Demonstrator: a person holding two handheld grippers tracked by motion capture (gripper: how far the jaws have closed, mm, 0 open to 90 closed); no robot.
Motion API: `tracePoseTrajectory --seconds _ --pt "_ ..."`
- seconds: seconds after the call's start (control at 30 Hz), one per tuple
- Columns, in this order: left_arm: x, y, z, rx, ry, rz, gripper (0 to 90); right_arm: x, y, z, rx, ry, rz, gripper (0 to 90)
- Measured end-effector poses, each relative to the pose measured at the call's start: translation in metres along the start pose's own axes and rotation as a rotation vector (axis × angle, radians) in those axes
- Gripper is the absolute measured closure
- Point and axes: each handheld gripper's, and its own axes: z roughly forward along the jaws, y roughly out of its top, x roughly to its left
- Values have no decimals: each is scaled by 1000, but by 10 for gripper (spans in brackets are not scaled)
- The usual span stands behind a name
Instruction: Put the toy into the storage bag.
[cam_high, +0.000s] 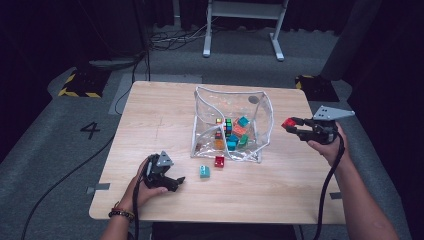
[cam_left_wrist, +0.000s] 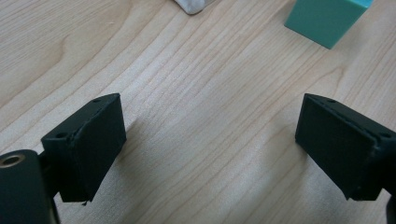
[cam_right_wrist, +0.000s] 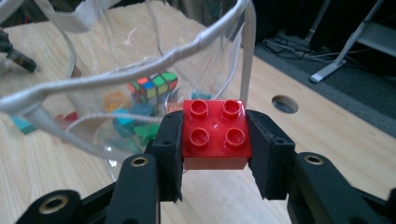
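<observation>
- The jaws of the right gripper (cam_right_wrist: 215, 154) are clamping a red brick (cam_right_wrist: 215, 133) by two opposite sides, studs facing up, beside the clear bag (cam_high: 265, 112) and above the table (cam_high: 150, 115).
- The jaws of the left gripper (cam_left_wrist: 210, 154) are standing released and wide, holding nothing, low over the table near a teal brick (cam_high: 205, 171).
- The red brick is sitting just outside the bag's white rim, so it is needing to clear that rim before going down among the toys inside.
- The rim is sagging unevenly; judging its height from the right gripper view is hard, so lifting generously is probably safest.
- Another red brick (cam_high: 219, 161) is waiting just in front of the bag.
</observation>
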Motion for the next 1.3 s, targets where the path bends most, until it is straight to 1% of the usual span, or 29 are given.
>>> tracePoseTrajectory --seconds 0.1,0.13,0.2,0.3,0.37,0.43,0.47,0.53,0.63,0.67,0.7,0.73,0.8,0.9,0.93,1.07,1.13,1.27,1.3 --pt "0 0 0 0 0 0 88 -3 9 -2 -12 -3 -5 593" --pt "0 0 0 0 0 0 88 -4 11 -3 -12 -11 -12 594" --pt "0 0 0 -2 1 0 88 -4 16 -2 -14 -12 -10 593" --pt "0 0 0 0 0 0 88 -5 23 -1 -9 -13 -26 594" --pt "0 0 0 0 0 0 88 -5 27 0 -18 -19 -26 594" --pt "0 0 0 0 0 0 88 -5 30 1 -22 -19 -38 594" --pt "0 0 0 0 0 0 88 -5 32 1 -17 -23 -27 594" --pt "0 0 0 1 1 -1 88 -5 35 2 -23 -28 -29 594" --pt "0 0 0 0 0 0 88 -4 38 4 -15 -34 -31 594" --pt "0 0 0 0 0 0 88 -5 40 5 -22 -32 -37 594" --pt "0 0 0 0 0 0 88 -4 41 6 -25 -25 -30 594" --pt "0 0 0 0 0 0 88 -4 43 6 -26 -29 -37 594" --pt "0 0 0 0 0 0 88 -2 47 6 -28 -28 -31 594" --pt "0 0 0 0 0 0 88 0 53 8 -37 -25 -49 594" --pt "0 0 0 0 0 0 88 1 55 9 -35 -20 -44 594" --pt "0 0 0 0 0 0 88 5 65 11 -40 -17 -61 594" --pt "0 0 0 -1 1 -1 88 8 70 12 -51 -6 -64 594" --pt "0 0 0 1 1 -1 88 15 81 17 -51 13 -78 594" --pt "0 0 0 0 0 0 88 16 83 19 -48 17 -93 594"
